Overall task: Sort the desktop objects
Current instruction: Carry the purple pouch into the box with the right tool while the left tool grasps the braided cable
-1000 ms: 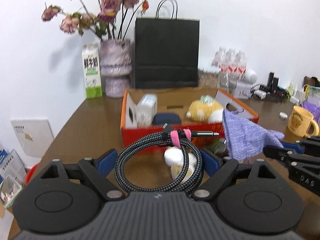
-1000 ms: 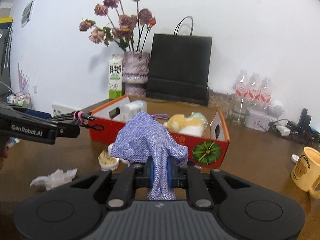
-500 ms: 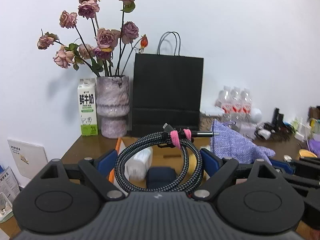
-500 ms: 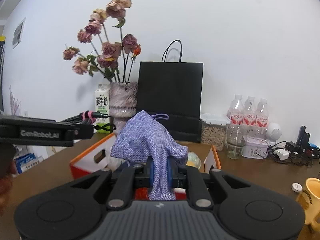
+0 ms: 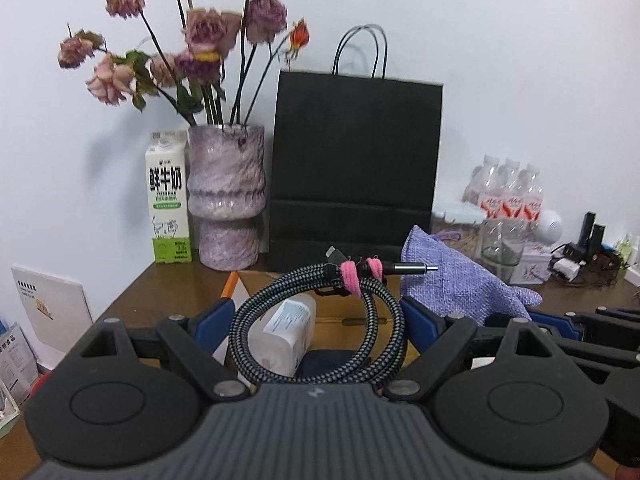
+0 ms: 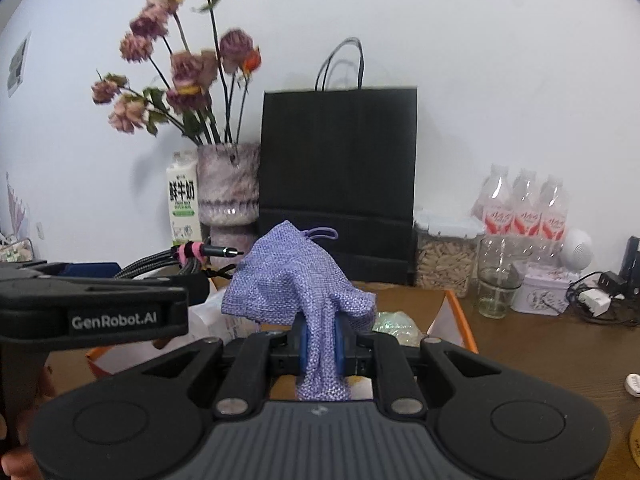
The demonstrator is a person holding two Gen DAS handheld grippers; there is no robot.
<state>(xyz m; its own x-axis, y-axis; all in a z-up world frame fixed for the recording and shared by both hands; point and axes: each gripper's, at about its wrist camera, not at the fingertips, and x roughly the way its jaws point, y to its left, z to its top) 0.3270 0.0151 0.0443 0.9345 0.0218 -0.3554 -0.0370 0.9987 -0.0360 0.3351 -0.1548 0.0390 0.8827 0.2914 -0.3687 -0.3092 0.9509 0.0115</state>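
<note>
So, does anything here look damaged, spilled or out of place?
Nothing is spilled or broken. The only odd thing is the roses in the purple vase behind the box: they are wilted and droop. The coiled cable and the purple pouch are held tidily in the grippers.

Black-and-grey braided cable point(image 5: 316, 336) with pink ties — lilac woven pouch point(image 6: 296, 280), black bag point(image 5: 356, 168).

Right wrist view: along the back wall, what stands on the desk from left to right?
Milk carton → purple vase of dried roses → black paper bag → lidded container of pale pieces → empty glass → three water bottles → white round device.
</note>
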